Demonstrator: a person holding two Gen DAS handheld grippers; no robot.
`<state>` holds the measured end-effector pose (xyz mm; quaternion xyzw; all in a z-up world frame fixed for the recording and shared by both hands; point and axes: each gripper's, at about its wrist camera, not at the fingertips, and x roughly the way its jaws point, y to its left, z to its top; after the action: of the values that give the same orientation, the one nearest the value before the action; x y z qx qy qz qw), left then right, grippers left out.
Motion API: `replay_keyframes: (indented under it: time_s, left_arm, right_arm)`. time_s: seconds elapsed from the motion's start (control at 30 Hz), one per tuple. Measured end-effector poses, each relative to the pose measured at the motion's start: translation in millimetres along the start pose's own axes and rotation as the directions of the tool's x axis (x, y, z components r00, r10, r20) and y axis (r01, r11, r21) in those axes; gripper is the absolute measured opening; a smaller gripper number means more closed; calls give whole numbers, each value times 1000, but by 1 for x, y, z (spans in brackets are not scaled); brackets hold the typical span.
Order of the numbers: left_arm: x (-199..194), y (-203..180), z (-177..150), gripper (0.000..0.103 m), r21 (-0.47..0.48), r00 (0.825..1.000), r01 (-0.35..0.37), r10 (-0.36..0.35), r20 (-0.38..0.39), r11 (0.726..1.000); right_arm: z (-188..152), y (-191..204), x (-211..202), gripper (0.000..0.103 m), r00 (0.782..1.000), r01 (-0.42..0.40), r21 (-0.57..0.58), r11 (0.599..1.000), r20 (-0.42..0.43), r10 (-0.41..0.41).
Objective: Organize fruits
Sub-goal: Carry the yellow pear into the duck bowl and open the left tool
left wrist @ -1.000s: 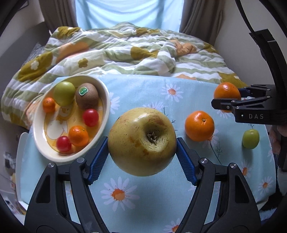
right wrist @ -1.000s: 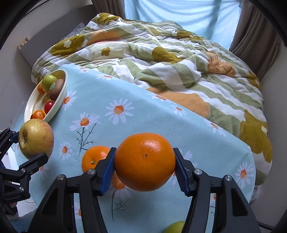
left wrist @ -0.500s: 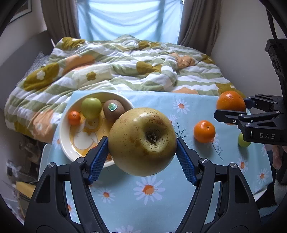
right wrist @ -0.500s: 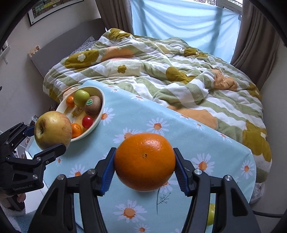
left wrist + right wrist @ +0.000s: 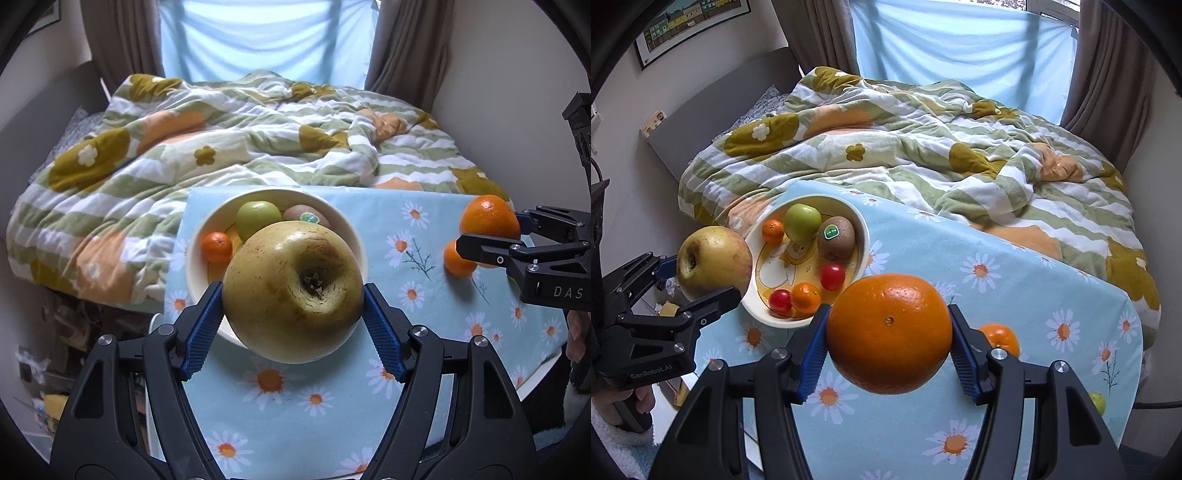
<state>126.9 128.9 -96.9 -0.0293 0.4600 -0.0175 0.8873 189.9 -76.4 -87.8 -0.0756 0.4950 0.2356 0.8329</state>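
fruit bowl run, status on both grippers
Left gripper shut on yellow-green apple. Right gripper shut on large orange. White fruit bowl part full, path clear.

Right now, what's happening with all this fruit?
A person is sorting fruit with two tools. The left hand-held gripper is shut on a big yellow apple, held above the near edge of the white bowl. The right hand-held gripper is shut on a large orange above the daisy tablecloth. The bowl already holds a kiwi, a green fruit, small oranges and red ones. One small orange is on the cloth.
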Motion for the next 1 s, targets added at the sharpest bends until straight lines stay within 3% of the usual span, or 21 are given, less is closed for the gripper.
replay_keyframes:
  time_s: [0.4,0.6,1.0]
  left_arm:
    - [43,66,-2,80,82,996,55,-50,-68,995]
    - [66,67,-3,80,159,991,103,-89,-97,982]
    - [97,59,-5,81,198,973,185,-151,-173,963]
  right_arm:
    - [6,47,38,56,1000,23,128,992,-9,-22]
    - [6,54,53,56,999,47,176,983,-25,-44]
    - [6,45,62,56,996,89,242,966,-52,-79]
